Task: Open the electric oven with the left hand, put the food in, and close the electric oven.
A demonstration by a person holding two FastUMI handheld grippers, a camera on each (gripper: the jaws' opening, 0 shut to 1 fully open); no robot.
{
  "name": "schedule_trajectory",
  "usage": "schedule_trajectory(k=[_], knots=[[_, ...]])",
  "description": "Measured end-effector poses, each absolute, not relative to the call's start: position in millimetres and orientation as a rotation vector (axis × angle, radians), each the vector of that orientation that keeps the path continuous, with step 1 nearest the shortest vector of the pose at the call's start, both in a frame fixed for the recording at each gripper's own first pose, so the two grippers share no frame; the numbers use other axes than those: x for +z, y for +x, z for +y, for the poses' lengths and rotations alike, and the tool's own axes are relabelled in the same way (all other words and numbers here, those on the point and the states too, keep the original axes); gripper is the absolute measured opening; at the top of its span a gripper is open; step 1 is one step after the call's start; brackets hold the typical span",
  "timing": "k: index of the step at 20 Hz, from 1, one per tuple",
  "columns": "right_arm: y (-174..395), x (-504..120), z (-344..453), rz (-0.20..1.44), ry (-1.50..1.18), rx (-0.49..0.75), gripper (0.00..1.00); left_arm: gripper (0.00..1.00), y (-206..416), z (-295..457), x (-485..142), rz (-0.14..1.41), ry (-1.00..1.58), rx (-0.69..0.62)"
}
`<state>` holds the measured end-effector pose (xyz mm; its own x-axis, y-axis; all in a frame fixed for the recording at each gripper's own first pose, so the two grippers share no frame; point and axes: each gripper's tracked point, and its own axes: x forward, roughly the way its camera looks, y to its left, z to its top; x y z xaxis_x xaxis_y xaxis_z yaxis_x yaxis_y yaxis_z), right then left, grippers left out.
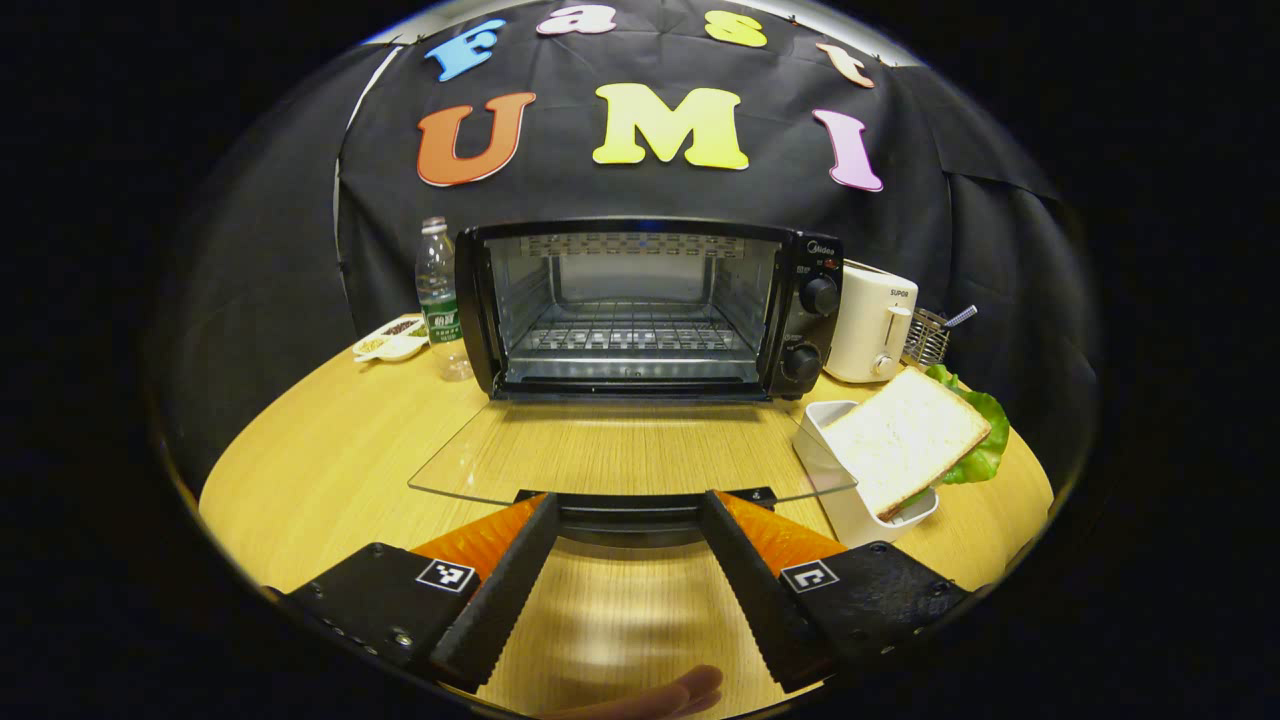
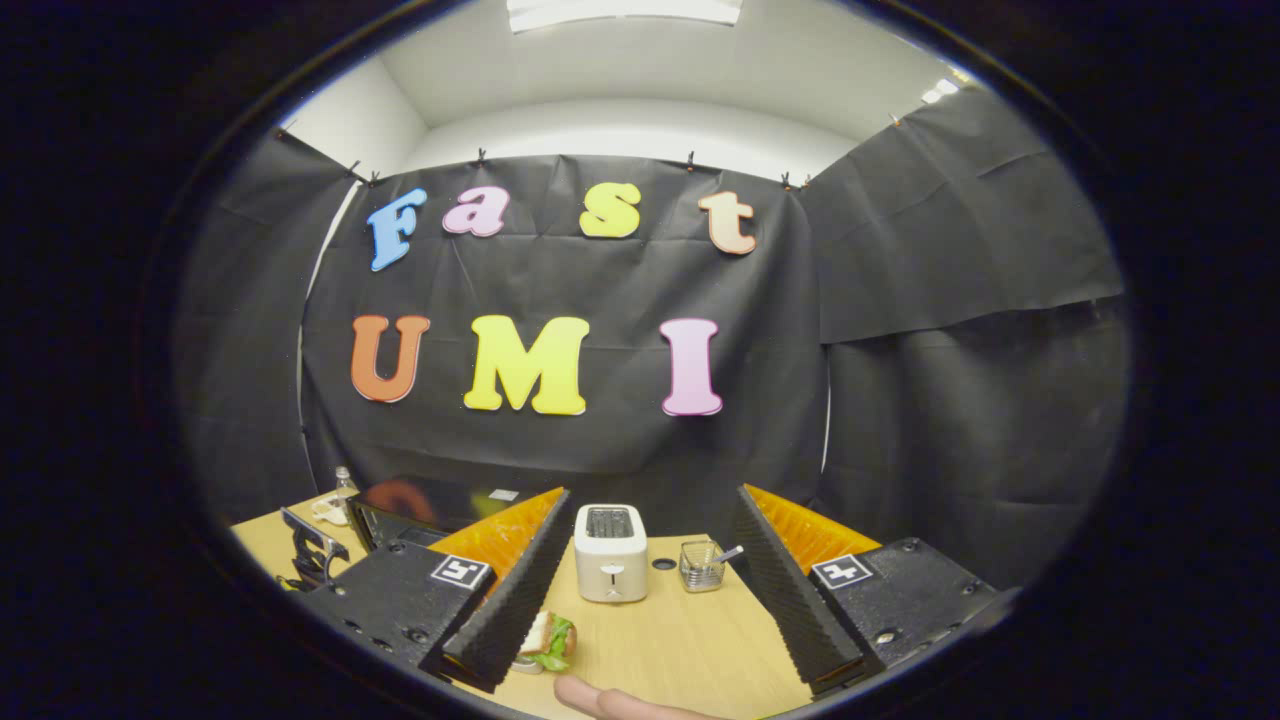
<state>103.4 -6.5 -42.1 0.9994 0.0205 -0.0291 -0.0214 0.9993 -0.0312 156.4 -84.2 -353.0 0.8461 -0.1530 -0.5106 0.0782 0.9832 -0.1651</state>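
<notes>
Already the oven (image 1: 640, 305) stood open on the wooden table (image 1: 330, 440), a boxy black metal thing with a wire rack inside and two round knobs down its right side. Its glass door (image 1: 620, 450) lay flat toward me, clear enough that the wood grain showed through it, with the dark handle at its near edge sitting between the fingers of my left gripper (image 1: 628, 515). Those fingers were spread wide, gripping nothing; I could not tell whether they touched the handle.

My right gripper (image 2: 650, 545) was spread as well and empty, held high and aimed over the white toaster (image 2: 610, 565) and a small wire basket (image 2: 700, 567).

The food was a sandwich (image 1: 905, 435), a square slice of white bread over frilly green lettuce, propped tilted on a white dish (image 1: 845, 495) just right of the door. I judged it light, soft and easy to crush or pull apart, so I thought it best taken across its flat faces near the middle, lightly, pinching the layers together. A plastic bottle (image 1: 438, 300) stood left of the oven.
</notes>
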Motion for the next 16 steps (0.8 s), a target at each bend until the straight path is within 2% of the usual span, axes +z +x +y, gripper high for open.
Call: schedule_trajectory(k=[1,2,3,4,5,7,8,9,12,13,14,15,16], knots=[[102,-45,-6,0.028,-0.036,0.02,1.0,0.84,152,-86,-362,0.571,-0.144,-0.121],[102,-46,-5,0.029,-0.041,0.022,1.0,0.94,151,-87,-363,0.564,-0.131,-0.12],[101,-49,-3,0.033,-0.046,0.023,1.0,0.95,152,-88,-360,0.546,-0.116,-0.122],[100,-51,-2,0.04,-0.051,0.023,1.0,1.0,151,-88,-360,0.546,-0.112,-0.123],[99,-55,-1,0.047,-0.053,0.025,1.0,0.94,151,-88,-362,0.545,-0.116,-0.122],[100,-59,0,0.066,-0.05,0.031,1.0,0.95,149,-85,-353,0.521,-0.114,-0.133],[101,-60,0,0.074,-0.049,0.034,0.95,0.94,148,-85,-349,0.515,-0.119,-0.144],[102,-61,-1,0.078,-0.05,0.032,1.0,0.94,146,-83,-344,0.511,-0.133,-0.145],[108,-65,0,0.097,-0.057,0.043,1.0,0.94,137,-74,-310,0.465,-0.164,-0.137],[111,-67,1,0.104,-0.054,0.053,0.95,0.94,135,-67,-295,0.441,-0.165,-0.124],[115,-69,2,0.108,-0.054,0.065,0.95,0.94,132,-60,-281,0.414,-0.166,-0.106],[121,-71,2,0.108,-0.048,0.069,1.0,0.94,128,-57,-267,0.384,-0.167,-0.094],[127,-76,1,0.122,-0.042,0.072,0.95,0.94,126,-55,-251,0.356,-0.174,-0.087]])
